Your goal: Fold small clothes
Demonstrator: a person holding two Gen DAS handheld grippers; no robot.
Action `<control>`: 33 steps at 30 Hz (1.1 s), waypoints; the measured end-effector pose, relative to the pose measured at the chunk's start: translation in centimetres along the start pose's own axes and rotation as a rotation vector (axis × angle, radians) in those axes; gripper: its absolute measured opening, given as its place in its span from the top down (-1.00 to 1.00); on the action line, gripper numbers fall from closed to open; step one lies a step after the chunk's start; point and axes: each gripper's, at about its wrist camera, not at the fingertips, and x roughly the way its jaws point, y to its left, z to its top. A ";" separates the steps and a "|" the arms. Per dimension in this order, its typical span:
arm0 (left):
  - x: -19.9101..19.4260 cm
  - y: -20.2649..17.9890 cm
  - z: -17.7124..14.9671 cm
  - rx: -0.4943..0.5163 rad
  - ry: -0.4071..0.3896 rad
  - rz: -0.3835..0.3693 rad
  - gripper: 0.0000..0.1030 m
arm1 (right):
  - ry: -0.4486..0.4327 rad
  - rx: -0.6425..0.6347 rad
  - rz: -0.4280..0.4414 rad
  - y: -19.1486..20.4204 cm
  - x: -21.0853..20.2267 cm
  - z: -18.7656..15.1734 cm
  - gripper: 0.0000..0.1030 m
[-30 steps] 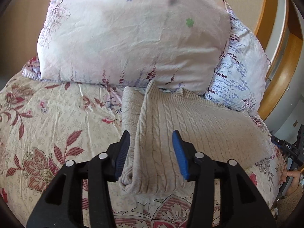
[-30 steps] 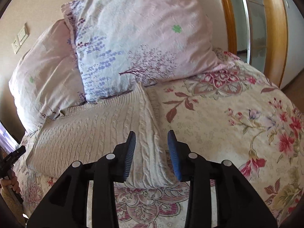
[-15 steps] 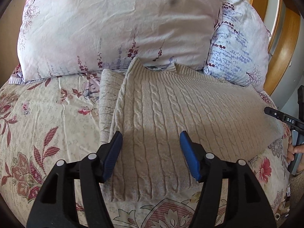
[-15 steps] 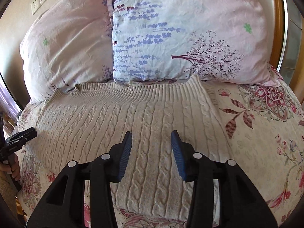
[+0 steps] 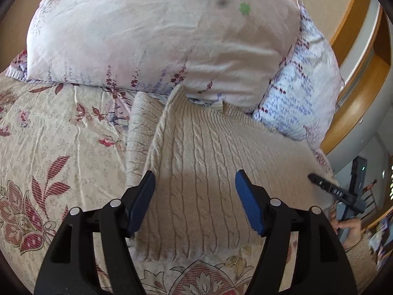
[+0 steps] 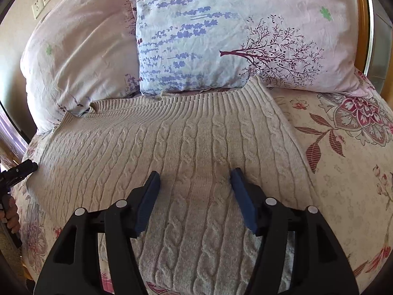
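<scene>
The cable-knit sweater point(image 6: 196, 132) on the bed point(image 6: 343, 172) is judged soft, thick, limp; its hem corners are best pinched; left gripper point(image 5: 195, 201) and right gripper point(image 6: 195, 200) have just been opening, jaws apart, nothing clamped.

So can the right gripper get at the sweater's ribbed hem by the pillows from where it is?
Probably yes: the right gripper hangs open over the sweater, and nothing lies between it and the ribbed hem.

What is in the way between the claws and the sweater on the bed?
Nothing visible. The left claw and the right claw have both just been opening, and each hangs right over the knitted sweater with its jaws apart and nothing between them. The pillows sit behind the sweater, not in front.
</scene>
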 end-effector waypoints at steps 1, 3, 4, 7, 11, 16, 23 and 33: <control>-0.5 0.7 0.5 -0.028 -0.013 0.004 -0.31 | 0.000 0.000 0.005 0.0 0.0 0.0 -0.28; -0.8 1.9 1.4 -0.069 -0.014 0.029 -0.31 | 0.002 -0.005 0.006 0.2 0.0 0.1 -0.32; -0.6 2.6 1.7 -0.088 -0.002 0.033 -0.31 | 0.002 -0.006 0.008 0.2 0.0 0.1 -0.34; 0.6 4.1 2.1 -0.153 0.044 0.024 -0.31 | -0.003 0.010 0.047 0.0 0.1 0.1 -0.49; 2.3 4.8 1.9 -0.203 0.093 0.004 -0.31 | -0.035 0.076 0.174 -1.3 -0.6 -0.1 -0.64; 3.0 5.2 2.0 -0.236 0.088 -0.020 -0.31 | -0.167 0.238 0.398 -5.0 -2.4 -1.0 -0.69; 3.9 5.2 2.5 -0.273 0.073 -0.063 -0.27 | -0.176 0.218 0.399 -4.6 -2.7 -0.6 -0.76; 4.6 5.2 2.5 -0.327 0.075 -0.087 -0.07 | -0.199 0.283 0.475 -5.9 -2.8 -0.5 -0.87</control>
